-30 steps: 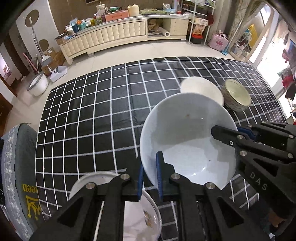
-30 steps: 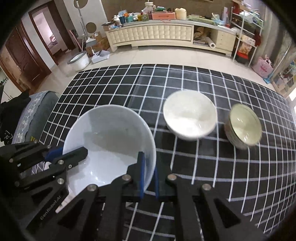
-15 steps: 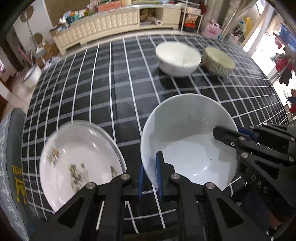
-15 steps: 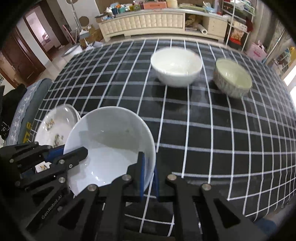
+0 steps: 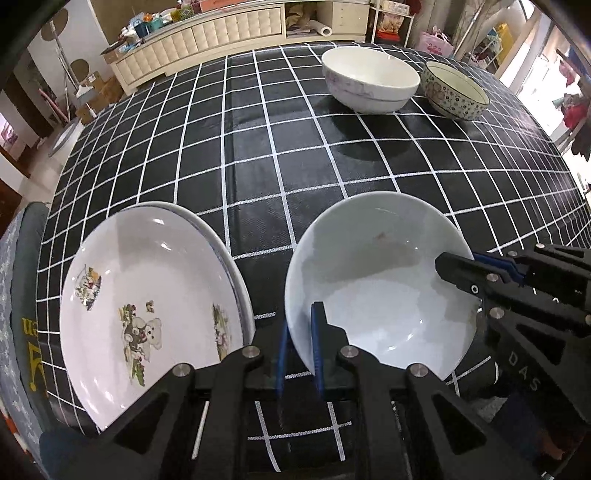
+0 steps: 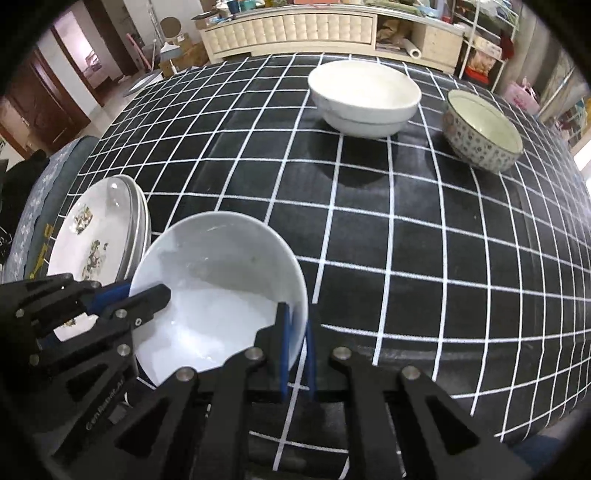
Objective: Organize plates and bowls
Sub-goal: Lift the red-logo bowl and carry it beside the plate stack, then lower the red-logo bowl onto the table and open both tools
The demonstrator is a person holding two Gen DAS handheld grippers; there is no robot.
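Both grippers hold one plain white bowl [image 5: 376,280] near the table's front edge. My left gripper [image 5: 299,347] is shut on its near-left rim. My right gripper [image 6: 295,347] is shut on its near-right rim; the bowl also shows in the right wrist view [image 6: 218,291]. A stack of plates [image 5: 147,295] with a bear print on top lies just left of the bowl, also visible in the right wrist view [image 6: 96,236]. A large white bowl [image 5: 369,79] and a flower-patterned bowl [image 5: 456,90] stand at the far right.
A black tablecloth with a white grid [image 5: 258,155] covers the table. A padded chair [image 6: 48,173] stands at the left edge. A long cream sideboard [image 6: 295,26] runs along the far wall beyond the table.
Both grippers have pulled the white bowl back toward the table's front edge and lowered it. The plate stack has come fully into view beside it.
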